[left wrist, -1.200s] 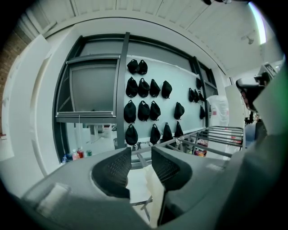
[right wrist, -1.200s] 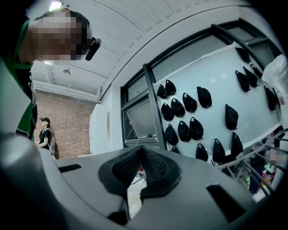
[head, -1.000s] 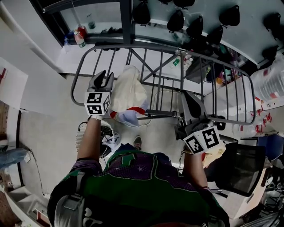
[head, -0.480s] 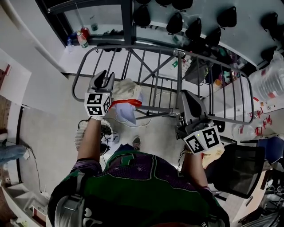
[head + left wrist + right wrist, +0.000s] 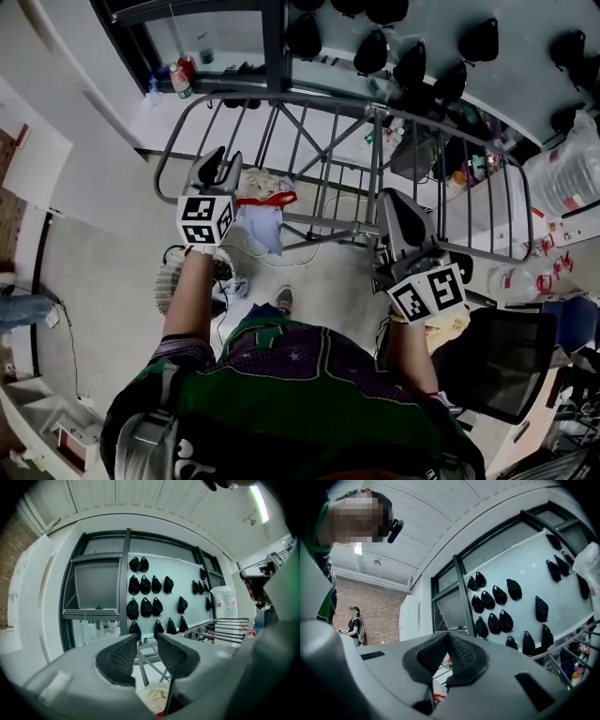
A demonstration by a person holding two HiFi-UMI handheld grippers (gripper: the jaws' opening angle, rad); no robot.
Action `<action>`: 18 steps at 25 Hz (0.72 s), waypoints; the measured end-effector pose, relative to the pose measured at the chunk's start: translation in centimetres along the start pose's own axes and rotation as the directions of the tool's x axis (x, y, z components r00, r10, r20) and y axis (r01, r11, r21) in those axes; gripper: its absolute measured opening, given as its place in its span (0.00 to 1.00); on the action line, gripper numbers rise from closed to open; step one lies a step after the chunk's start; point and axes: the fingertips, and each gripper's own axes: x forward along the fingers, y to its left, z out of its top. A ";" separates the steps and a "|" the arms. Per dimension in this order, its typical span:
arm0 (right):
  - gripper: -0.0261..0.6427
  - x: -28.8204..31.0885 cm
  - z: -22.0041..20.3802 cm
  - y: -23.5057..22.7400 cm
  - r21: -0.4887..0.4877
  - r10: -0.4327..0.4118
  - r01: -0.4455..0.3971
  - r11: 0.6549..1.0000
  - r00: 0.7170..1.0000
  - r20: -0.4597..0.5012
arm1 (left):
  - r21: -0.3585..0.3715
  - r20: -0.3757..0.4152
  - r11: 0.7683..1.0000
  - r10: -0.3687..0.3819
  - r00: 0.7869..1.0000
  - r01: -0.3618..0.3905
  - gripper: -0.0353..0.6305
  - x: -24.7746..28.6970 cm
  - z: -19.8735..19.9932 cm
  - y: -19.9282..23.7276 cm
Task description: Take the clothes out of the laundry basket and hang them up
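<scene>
Seen from your head, your left gripper (image 5: 217, 161) sits just beside the cream garment with red trim (image 5: 261, 225), which hangs at the drying rack (image 5: 377, 178), while your right gripper (image 5: 398, 211) is near the rack's front rail. Your left gripper view shows its jaws parted and grasping nothing, the garment low beneath them. Your right gripper view shows its jaws clenched together, empty

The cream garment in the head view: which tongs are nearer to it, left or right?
Left. The left tongs are close beside the cream garment, at its left edge in the head view. The right tongs are well off to its right.
</scene>
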 end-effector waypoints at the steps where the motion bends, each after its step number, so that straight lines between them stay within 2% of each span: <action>1: 0.04 -0.3 0.1 0.1 -0.001 0.004 -0.004 1.000 1.000 0.002 | -0.001 0.003 1.000 0.002 1.000 -0.002 0.27 -0.3 0.1 -0.2; 10: 0.04 -3.5 1.2 2.1 -0.009 0.064 -0.063 0.998 0.998 0.018 | -0.008 0.037 0.999 0.043 0.998 -0.043 0.27 -5.4 1.6 -2.3; 18: 0.04 -7.9 1.9 4.7 0.010 0.170 -0.170 0.985 0.985 0.025 | -0.009 0.056 0.991 0.134 0.989 -0.134 0.27 -13.7 2.9 -5.4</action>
